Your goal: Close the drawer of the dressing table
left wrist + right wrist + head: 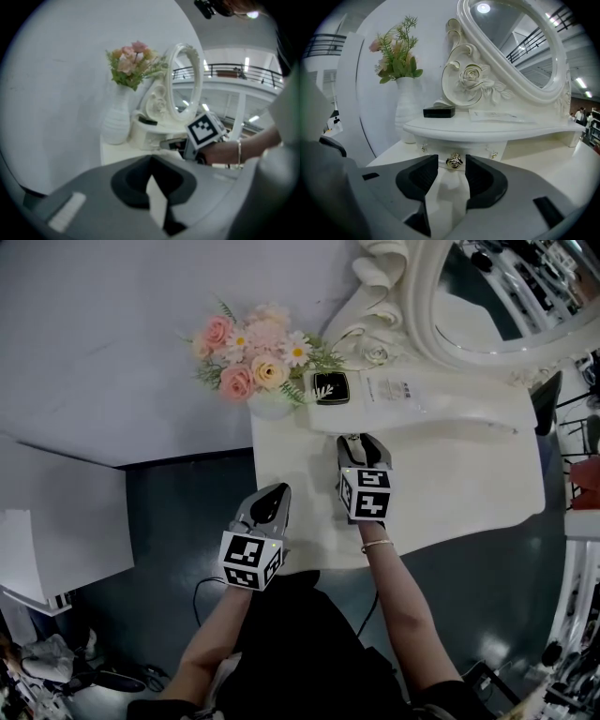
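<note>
Left gripper (274,495): jaws together, nothing between them, out over the near left corner of the dressing table (450,465), well short of the drawer. Ahead of it and slightly left are the vase (407,105) and flowers (253,357).

A black box (438,112) sits on the raised shelf (487,129), above and left of my right jaws.

Drawer (443,162): directly ahead of my right gripper (364,442), tucked under that shelf. Its gold knob (454,161) stands between the right gripper's jaws, which are spread, with a sliver of gap on each side. Nothing is held.

Handling, my guess: a small, light drawer that slides easily. The front is stiff painted wood and glossy, so slippery. The knob is small, ornate and likely delicate. No grip needed. I'd push flat on the drawer front beside the knob, straight in and gently, so it doesn't jam crooked.

The mirror (515,42) is above and right of the right gripper.

Hard to tell:
- How far out the drawer stands. The shelf overhang and my own jaws cover its sides and top.
- The drawer in the head view, where the right gripper body hides it.
- The two tiny gold fittings flanking the knob, which are too small to identify.
</note>
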`<state>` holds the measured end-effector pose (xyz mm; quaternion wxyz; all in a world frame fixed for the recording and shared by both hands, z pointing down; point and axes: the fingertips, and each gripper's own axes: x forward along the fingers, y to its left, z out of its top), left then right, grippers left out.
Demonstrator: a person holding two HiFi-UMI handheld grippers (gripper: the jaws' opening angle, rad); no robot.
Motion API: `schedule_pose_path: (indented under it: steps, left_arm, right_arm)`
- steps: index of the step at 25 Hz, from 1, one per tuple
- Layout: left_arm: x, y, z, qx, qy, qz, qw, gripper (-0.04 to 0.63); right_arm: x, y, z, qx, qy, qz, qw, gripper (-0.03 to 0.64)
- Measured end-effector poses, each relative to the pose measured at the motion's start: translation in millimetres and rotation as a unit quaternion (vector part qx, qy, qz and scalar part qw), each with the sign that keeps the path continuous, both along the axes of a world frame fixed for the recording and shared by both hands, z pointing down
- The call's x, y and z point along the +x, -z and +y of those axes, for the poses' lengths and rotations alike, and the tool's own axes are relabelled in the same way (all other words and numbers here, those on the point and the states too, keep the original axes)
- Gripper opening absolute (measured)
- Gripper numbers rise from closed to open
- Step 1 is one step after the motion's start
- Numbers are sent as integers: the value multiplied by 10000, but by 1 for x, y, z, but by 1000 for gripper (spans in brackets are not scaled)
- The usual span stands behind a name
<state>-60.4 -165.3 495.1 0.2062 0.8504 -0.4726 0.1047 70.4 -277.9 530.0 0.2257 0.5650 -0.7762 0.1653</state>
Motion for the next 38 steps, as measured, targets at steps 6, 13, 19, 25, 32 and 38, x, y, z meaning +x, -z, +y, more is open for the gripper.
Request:
schedule_pose_path:
  steps: [6,13,19,25,32,38]
  left_arm:
    - [4,9,7,123,-30,9,9999,8]
    - [10,18,17,266,-112,-5,9996,8]
    - [17,28,28,414,-168,-46,9990,8]
    - [26,37,41,512,-231,-75,9984,8]
    - [34,42,55,616,-251,-97,9977,8]
    - [37,46,66,674,-280,-161,9972,8]
  right_arm:
    - [7,19,16,155,-63,-178,9997,153]
    - [8,51,53,473,-71,-429,9979,152]
    - [10,72,91,683,-54,-606,9958,132]
    - [21,90,126,870,-117,-808,9929,89]
    - [29,100,162,970,-172,-915,9909,52]
    - [40,101,192,969,-272,-915,9907,26]
